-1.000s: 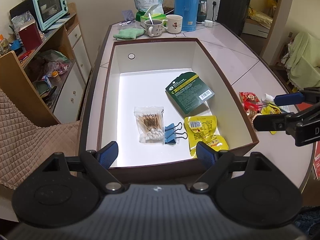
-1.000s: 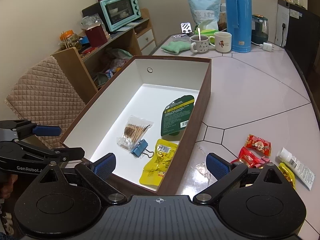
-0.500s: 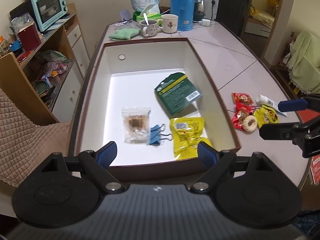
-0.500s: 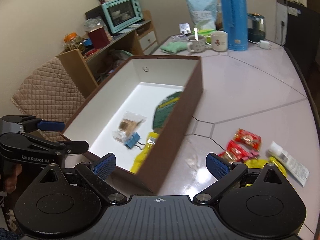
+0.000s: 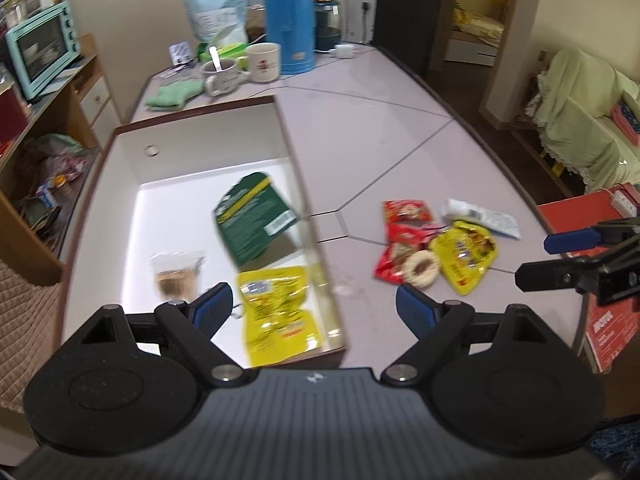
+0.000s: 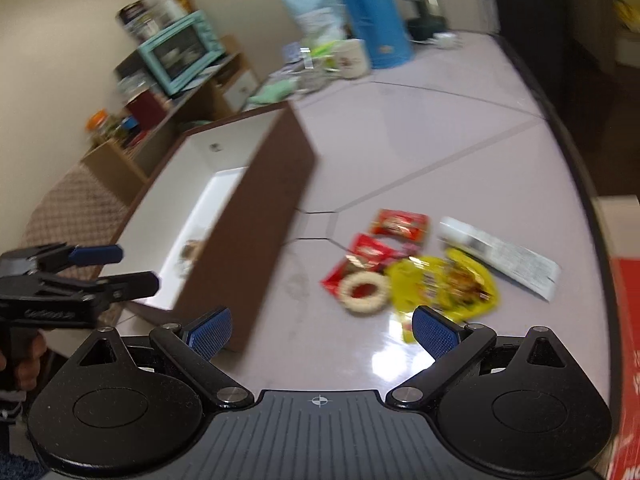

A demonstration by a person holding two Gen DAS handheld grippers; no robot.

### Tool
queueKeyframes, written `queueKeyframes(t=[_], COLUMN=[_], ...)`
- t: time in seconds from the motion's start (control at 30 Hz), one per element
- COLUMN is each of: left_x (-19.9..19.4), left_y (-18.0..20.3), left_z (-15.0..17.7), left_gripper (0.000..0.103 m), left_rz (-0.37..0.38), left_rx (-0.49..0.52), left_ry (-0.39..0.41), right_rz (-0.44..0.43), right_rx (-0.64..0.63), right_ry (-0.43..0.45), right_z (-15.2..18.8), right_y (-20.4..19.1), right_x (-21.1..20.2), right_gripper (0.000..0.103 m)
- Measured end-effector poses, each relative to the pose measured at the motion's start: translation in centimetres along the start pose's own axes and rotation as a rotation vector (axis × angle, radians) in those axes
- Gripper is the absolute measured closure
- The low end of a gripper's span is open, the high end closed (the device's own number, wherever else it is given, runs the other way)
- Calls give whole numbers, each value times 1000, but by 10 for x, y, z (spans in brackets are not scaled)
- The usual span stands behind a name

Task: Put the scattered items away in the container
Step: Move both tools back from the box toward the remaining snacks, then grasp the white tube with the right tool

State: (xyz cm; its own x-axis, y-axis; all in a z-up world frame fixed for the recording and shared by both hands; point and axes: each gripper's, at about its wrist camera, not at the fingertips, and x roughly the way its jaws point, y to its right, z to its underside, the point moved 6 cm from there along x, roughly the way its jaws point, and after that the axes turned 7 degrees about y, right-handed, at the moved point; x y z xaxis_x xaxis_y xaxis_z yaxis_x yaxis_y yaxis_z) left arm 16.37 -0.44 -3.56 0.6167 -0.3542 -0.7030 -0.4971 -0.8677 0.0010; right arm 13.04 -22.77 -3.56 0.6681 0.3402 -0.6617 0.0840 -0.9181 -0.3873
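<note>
Pale table (image 6: 400,128) — both tongs, left (image 5: 314,308) and right (image 6: 322,328), spread wide, empty, above box (image 5: 308,200) and snacks (image 6: 416,276).

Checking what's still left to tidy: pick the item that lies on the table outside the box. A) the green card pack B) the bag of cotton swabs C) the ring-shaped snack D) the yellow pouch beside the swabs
C: the ring-shaped snack lies on the table among the red packets, to the right of the box, not inside it.
</note>
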Motion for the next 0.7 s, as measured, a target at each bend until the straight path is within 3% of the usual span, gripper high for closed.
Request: queueKeyframes(t=[0.37,0.7], left_x=[16,40], left_y=[62,108], left_z=[-16,-20], left_gripper=[16,17], left_rz=[52,113], left_rx=[17,23], left_ry=[13,-22], right_rz=[65,81], right_rx=[40,-104], right_ry=[32,20], right_z=[-10,-23], right_y=[89,136], right_x=[-25,-11], right_gripper=[4,4])
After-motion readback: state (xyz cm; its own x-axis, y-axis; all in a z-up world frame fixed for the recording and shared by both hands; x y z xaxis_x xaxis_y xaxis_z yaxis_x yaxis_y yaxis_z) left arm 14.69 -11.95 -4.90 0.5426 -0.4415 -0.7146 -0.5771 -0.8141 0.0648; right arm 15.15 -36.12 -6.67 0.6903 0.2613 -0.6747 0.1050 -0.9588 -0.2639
